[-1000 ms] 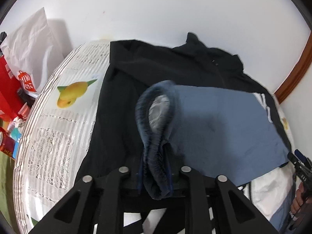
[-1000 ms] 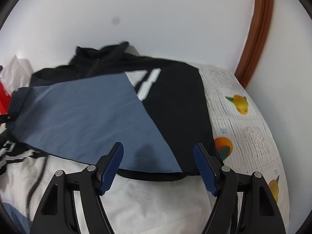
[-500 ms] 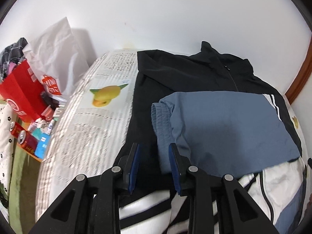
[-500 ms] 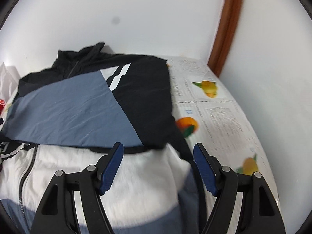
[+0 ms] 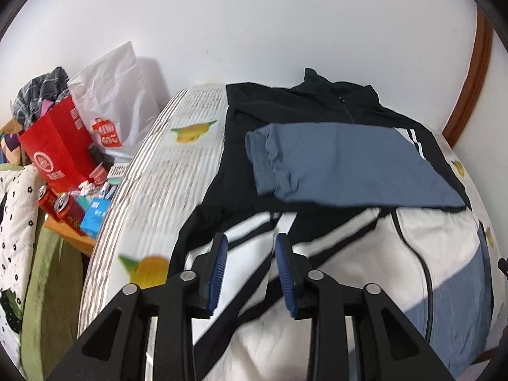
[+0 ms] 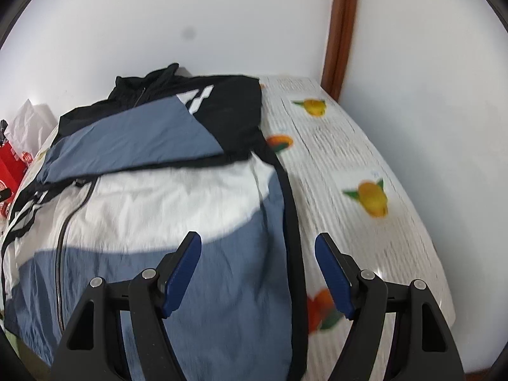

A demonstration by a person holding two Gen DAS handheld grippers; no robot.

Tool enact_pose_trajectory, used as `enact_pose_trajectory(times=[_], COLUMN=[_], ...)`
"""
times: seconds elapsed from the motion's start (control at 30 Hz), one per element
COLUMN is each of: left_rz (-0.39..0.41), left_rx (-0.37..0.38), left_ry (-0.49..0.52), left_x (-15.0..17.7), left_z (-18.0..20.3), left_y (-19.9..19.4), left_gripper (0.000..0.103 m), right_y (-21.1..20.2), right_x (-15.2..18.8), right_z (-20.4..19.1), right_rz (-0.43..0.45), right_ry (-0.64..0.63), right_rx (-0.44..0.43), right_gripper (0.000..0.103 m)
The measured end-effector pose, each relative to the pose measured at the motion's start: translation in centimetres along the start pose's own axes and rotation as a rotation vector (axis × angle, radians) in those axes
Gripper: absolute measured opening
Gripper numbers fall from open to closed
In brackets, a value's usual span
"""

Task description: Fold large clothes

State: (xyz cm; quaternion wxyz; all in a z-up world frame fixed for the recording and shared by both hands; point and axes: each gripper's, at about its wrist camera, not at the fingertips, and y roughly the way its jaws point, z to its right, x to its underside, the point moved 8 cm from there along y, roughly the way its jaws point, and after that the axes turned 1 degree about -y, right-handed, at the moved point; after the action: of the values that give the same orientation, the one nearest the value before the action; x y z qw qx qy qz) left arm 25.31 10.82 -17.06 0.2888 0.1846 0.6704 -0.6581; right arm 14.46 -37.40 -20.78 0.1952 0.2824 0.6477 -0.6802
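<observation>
Surface: a worktop under a white striped cloth printed with yellow-orange fruit (image 5: 165, 171), set against a plain white wall (image 5: 254, 31). A brown wooden door frame (image 6: 341, 28) runs up the upper right of the right wrist view. At the left of the left wrist view, beyond the cloth's edge: a red paper bag (image 5: 58, 146), a white plastic bag with a red logo (image 5: 117, 104), two red drink cans (image 5: 60, 208), a small blue carton (image 5: 95, 212).

Task item: a black, white and slate-blue zip jacket (image 6: 152, 203) lies spread on the cloth, filling the centre of both views, collar toward the wall. One blue sleeve (image 5: 349, 165) is folded across the black chest, its ribbed cuff at centre frame in the left wrist view. A second striped sleeve lies crumpled just ahead of my left tool (image 5: 250, 270).

Tools: my left tool stands narrowly parted, holding nothing. My right tool (image 6: 257, 273) stands wide, over the jacket's blue hem edge at lower centre, gripping nothing.
</observation>
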Motion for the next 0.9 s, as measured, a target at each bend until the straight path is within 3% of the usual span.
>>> enact_pose_trajectory(times=[0.07,0.1,0.3,0.5,0.6,0.9], left_rz=[-0.002,-0.007,-0.081,-0.137,-0.143,-0.13], left_rx=[0.012,0.02,0.018,0.021,0.022,0.005], left_ry=[-0.006,-0.011,-0.059,-0.086,-0.051,0.056], left_x=[1.2,2.0,5.9,9.3,10.5,12.9], left_z=[-0.5,-0.9,-3.7,-5.4,-5.0,-3.1], left_y=[-0.5,-0.7,-0.3,0.4,0.4,-0.7], left_gripper=[0.06,0.063,0.064,0.064,0.064,0.062], right_y=[-0.2,-0.4,1.0,2.6,2.7,1.7], right_x=[1.3,2.1,6.4,8.8,9.2,9.7], right_z=[0.7,1.1,2.9,2.0,1.3,-0.5], right_rz=[-0.001,0.0,-0.063,-0.08,-0.055,-0.023], right_ry=[0.006,0.013,0.066,0.066,0.037,-0.015], right_rx=[0.019,0.026,-0.008,-0.065,-0.029,-0.03], right_gripper=[0.073,0.073,0.074,0.074,0.072,0.038])
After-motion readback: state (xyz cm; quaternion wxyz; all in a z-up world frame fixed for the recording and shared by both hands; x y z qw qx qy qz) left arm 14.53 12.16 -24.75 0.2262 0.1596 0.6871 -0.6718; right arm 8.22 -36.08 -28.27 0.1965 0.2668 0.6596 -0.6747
